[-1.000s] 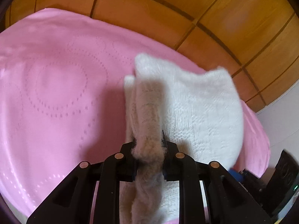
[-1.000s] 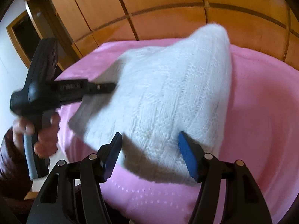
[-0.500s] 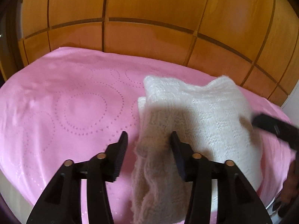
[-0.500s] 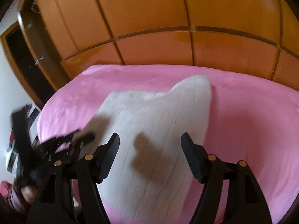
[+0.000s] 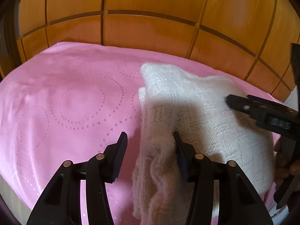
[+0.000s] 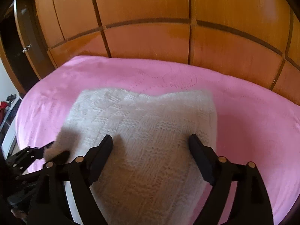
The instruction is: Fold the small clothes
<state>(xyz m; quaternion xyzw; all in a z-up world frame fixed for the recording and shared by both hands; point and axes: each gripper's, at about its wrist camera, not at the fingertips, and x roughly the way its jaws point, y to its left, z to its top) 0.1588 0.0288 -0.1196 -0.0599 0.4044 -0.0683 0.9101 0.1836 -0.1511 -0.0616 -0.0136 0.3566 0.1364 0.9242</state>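
Observation:
A white knitted garment (image 5: 196,112) lies folded on the pink bedspread (image 5: 65,103); it also shows in the right wrist view (image 6: 146,131). My left gripper (image 5: 150,140) is open, its jaws wide apart, with a bunched edge of the garment lying loose between them, against the right finger. My right gripper (image 6: 151,140) is open and hovers over the near part of the garment, holding nothing. The right gripper's fingers (image 5: 243,105) show from the side in the left wrist view, over the garment's right part.
A wooden panelled wardrobe (image 6: 150,28) stands right behind the bed. The pink bedspread (image 6: 253,121) stretches left and right of the garment. Clutter (image 6: 7,108) sits beyond the bed's left edge in the right wrist view.
My left gripper opened and let go of the garment's edge, then pulled back. The garment dropped flat onto the bed. My right gripper rose and moved back over it.

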